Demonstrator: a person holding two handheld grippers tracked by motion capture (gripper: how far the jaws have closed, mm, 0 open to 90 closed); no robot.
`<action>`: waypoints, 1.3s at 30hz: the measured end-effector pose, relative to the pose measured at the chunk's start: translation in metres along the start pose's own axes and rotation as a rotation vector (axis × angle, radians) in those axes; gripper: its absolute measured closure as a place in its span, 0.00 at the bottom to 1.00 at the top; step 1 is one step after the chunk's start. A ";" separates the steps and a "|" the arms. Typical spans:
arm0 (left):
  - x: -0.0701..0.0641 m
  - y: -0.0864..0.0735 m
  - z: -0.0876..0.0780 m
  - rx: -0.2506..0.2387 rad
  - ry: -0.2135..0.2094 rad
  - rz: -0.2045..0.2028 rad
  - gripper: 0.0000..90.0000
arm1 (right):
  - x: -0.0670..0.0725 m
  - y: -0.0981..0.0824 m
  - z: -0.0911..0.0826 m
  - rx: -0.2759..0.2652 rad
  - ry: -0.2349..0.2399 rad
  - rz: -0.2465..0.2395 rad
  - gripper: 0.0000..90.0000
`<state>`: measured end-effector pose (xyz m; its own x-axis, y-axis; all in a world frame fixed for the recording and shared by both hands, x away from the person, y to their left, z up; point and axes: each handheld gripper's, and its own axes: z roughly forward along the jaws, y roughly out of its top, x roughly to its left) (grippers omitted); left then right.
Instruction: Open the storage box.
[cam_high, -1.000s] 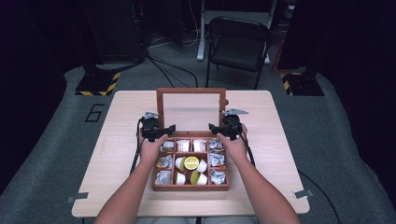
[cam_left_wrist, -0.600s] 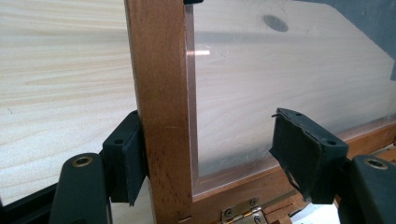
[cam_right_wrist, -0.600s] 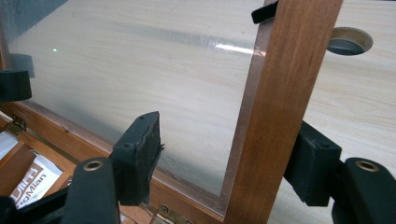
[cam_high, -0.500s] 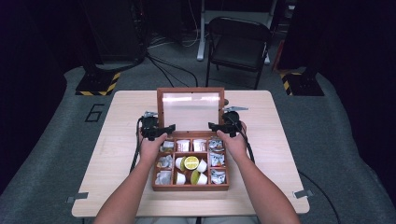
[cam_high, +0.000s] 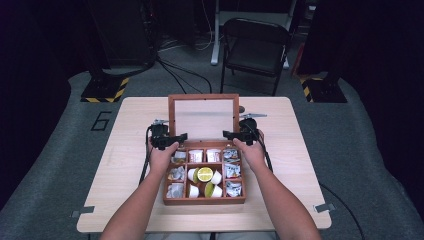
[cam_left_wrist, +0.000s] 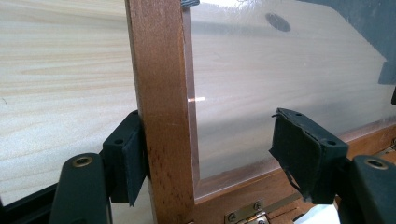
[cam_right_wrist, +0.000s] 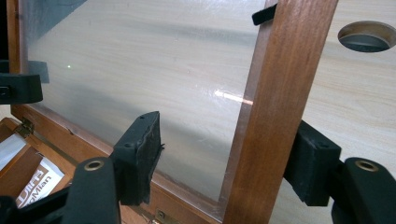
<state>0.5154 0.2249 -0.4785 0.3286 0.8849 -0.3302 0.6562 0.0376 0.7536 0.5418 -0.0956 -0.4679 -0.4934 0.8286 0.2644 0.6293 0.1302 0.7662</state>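
Nearest the person, a wooden compartment box (cam_high: 204, 200) is seen on the tabletop (cam_high: 130, 195), its front edge toward the forearms. The box is taken as the landmark. Its centre compartments are occupied by lime halves (cam_high: 205, 174) and small white cups (cam_high: 194, 191); the side and rear compartments are occupied by packets (cam_high: 176, 190), whose print is too small to be read from the high view.

Just behind the compartments, at the hinged rear edge of the box, both hands are placed. The left tongs (cam_high: 172, 138) are set at the left rear corner of the box, the right tongs (cam_high: 231, 134) at the right rear corner.

In the left gripper view, the left tongs (cam_left_wrist: 205, 154) are found apart, straddling the left upright of the lid frame (cam_left_wrist: 163, 116): the outer pad touches the wood, while the inner pad stands clear in front of the clear pane (cam_left_wrist: 280, 70). In the right gripper view, the right tongs (cam_right_wrist: 229, 158) are likewise apart around the right upright; the outer pad lies against or just beside the wood, which of the two cannot be told, and the inner pad is clear of it.

The lid (cam_high: 203, 119) is seen raised upright from the rear edge of the box. Behind the box, off the tabletop, a folding chair (cam_high: 255, 47) is noted.
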 end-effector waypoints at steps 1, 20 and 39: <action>0.001 0.000 0.000 0.002 0.001 0.003 0.34 | -0.001 0.001 0.000 0.000 0.004 -0.004 0.38; 0.008 0.000 0.006 0.025 -0.028 -0.042 0.34 | -0.014 0.001 0.004 0.022 0.066 0.111 0.45; 0.007 0.006 0.009 0.071 -0.016 -0.069 0.33 | -0.017 -0.001 0.007 0.037 0.073 0.144 0.45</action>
<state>0.5276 0.2274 -0.4819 0.2916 0.8736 -0.3895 0.7239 0.0646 0.6869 0.5544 -0.1058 -0.4773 -0.4383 0.7984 0.4128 0.7175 0.0342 0.6957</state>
